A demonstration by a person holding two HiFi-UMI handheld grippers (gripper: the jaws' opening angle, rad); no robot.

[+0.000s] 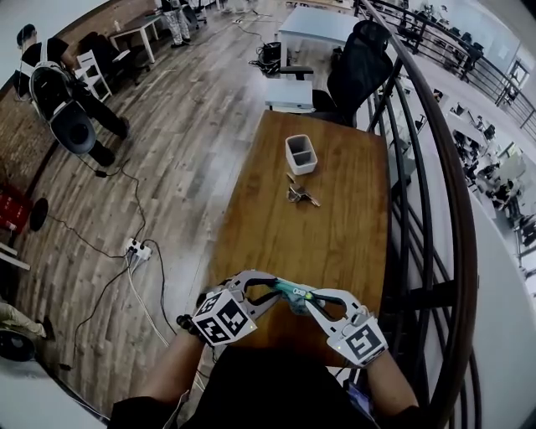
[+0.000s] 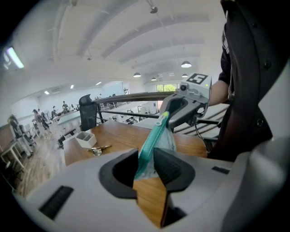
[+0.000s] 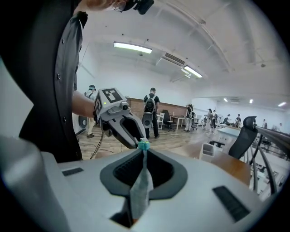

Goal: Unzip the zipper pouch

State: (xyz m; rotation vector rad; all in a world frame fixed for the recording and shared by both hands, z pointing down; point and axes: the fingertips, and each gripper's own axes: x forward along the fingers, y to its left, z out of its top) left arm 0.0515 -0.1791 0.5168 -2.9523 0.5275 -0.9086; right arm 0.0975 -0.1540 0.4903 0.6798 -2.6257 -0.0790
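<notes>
Open-plan office: desks, swivel chair

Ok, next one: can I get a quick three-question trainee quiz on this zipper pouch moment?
1. True or false: the teal zipper pouch lies flat on the wooden table.
2. The right gripper is: A) open and empty B) shut on the pouch C) resting on the table.
3. Fill in: beside the white two-compartment holder lie some ___.
Key: 1 false, it spans in the air from the left gripper to the right; 2 B; 3 keys.
</notes>
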